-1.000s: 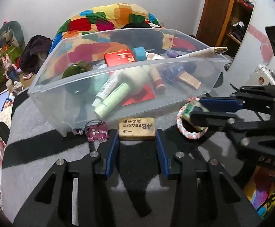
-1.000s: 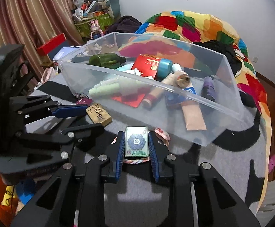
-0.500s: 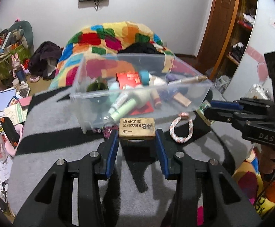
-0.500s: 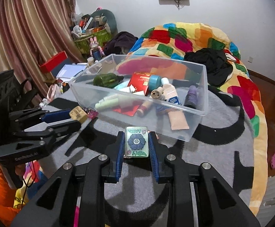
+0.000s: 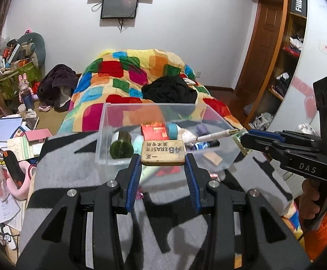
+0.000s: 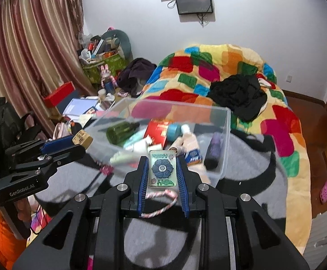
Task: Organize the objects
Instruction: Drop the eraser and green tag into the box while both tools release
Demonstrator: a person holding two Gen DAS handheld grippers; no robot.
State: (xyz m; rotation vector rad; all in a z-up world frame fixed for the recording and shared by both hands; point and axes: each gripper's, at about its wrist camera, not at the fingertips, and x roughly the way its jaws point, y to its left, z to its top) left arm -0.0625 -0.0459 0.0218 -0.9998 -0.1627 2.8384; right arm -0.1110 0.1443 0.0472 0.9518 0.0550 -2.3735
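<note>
My left gripper (image 5: 162, 164) is shut on a tan 4B eraser (image 5: 162, 153), held raised in front of the clear plastic bin (image 5: 105, 139). My right gripper (image 6: 162, 173) is shut on a small green flower-printed case (image 6: 162, 171), also raised before the bin (image 6: 222, 135). The bin holds a green bottle (image 6: 120, 131), a red box (image 6: 157, 130), tubes and a pen (image 5: 215, 136). A pink-white braided rope ring (image 6: 161, 204) lies on the grey blanket below my right gripper. Each gripper shows in the other's view: the left (image 6: 73, 144), the right (image 5: 249, 138).
The bin stands on a grey-and-black blanket (image 5: 62, 162) on a bed with a colourful quilt (image 6: 219, 67) and black clothes (image 6: 237, 94) behind. Clutter, books and boxes (image 5: 12, 139) lie on the floor at left. A wardrobe (image 5: 282, 51) stands at right.
Both grippers have lifted and pulled back from the blanket with the eraser and the case held. The bin looks smaller and lower. The rope ring stays on the blanket.
</note>
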